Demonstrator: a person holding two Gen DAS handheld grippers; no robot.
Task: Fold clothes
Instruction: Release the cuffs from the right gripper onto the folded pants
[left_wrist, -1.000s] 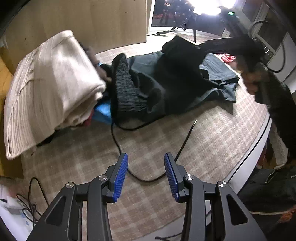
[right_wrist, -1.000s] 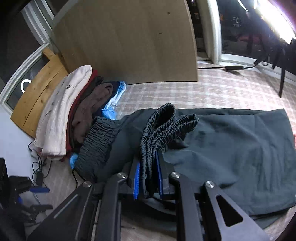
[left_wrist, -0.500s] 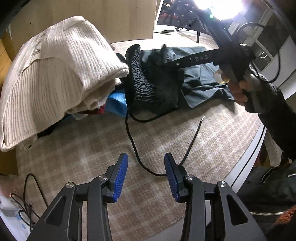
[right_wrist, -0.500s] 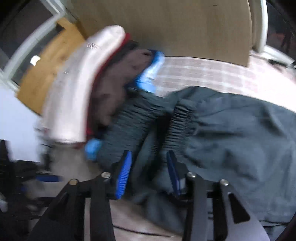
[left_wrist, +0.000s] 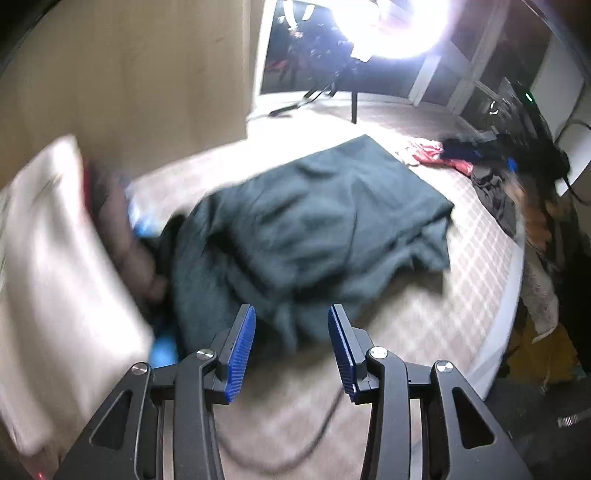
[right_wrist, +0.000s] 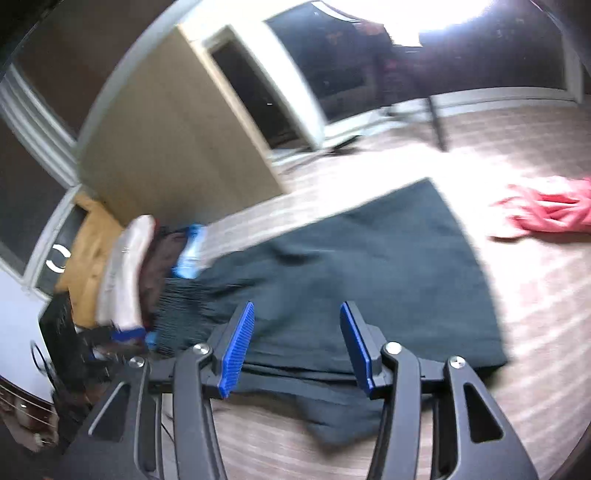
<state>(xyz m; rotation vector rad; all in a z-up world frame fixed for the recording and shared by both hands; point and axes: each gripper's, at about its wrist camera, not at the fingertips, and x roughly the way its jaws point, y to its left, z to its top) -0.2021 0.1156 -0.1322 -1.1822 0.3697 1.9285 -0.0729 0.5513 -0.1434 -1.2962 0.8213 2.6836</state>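
Dark teal-grey trousers (left_wrist: 314, 229) lie folded over on the checked table cover, with the elastic waistband (right_wrist: 184, 314) at the left end beside the stack. My left gripper (left_wrist: 291, 347) is open and empty, just above the near edge of the trousers. My right gripper (right_wrist: 297, 343) is open and empty, over the near part of the trousers (right_wrist: 369, 277). Both views are motion-blurred.
A stack of folded clothes topped by a cream knit (left_wrist: 55, 258) sits at the left, also in the right wrist view (right_wrist: 125, 273). A red garment (right_wrist: 546, 210) lies at the right. A black cable (left_wrist: 295, 454) runs by the near edge. A wooden board (left_wrist: 129, 74) stands behind.
My right gripper opened and let go of the waistband, then drew back and up. My left gripper moved in towards the trousers. The trousers now lie flatter.
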